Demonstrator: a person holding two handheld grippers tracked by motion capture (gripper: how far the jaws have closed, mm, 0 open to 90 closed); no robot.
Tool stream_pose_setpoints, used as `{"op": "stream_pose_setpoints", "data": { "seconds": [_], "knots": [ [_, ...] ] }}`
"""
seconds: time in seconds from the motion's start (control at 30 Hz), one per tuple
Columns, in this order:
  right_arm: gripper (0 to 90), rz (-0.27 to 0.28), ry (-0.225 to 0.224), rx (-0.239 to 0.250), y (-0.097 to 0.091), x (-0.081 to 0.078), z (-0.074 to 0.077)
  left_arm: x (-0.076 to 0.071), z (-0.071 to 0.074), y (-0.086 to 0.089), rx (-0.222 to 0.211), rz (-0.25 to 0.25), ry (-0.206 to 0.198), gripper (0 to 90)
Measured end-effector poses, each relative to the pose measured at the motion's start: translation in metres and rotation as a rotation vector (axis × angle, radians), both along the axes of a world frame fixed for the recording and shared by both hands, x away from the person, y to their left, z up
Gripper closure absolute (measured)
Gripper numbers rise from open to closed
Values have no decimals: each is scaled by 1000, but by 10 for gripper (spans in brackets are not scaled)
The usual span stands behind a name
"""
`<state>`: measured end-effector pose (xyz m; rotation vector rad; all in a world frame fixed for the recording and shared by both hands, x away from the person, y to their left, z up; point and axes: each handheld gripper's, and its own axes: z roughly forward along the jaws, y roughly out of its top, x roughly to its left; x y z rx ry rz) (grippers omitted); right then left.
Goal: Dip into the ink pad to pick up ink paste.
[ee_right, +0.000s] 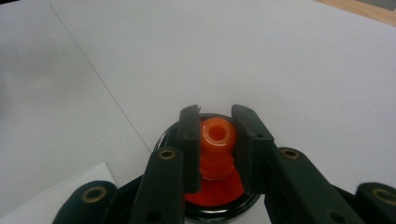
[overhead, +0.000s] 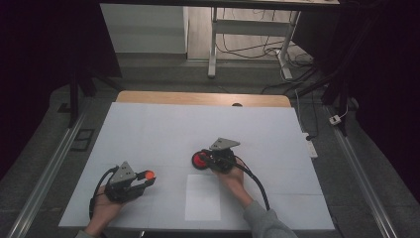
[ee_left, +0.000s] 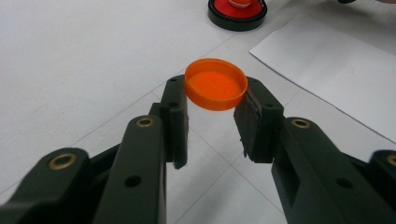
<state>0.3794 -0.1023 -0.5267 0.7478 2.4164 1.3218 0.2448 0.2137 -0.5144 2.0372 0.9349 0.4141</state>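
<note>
an orange cap point(ee_left: 215, 85) is clamped between the pads of the left gripper point(ee_left: 216, 119), held open side up just above the white table point(overhead: 163, 129). near the table's middle, the right gripper point(ee_right: 217, 149) is closed on the orange spout point(ee_right: 216, 144) of a red bottle point(overhead: 200, 160) with a black rim — the bottle is lying beside a white sheet of paper point(overhead: 203, 198).
</note>
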Motion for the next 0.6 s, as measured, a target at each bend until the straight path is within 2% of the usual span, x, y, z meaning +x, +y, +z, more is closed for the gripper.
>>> {"op": "stream_pose_setpoints", "data": {
  "seconds": [0.6],
  "knots": [
    [731,-4,-16,0,0,-2,-1,0,1,1,-1,0,-1,653]
  ]
}}
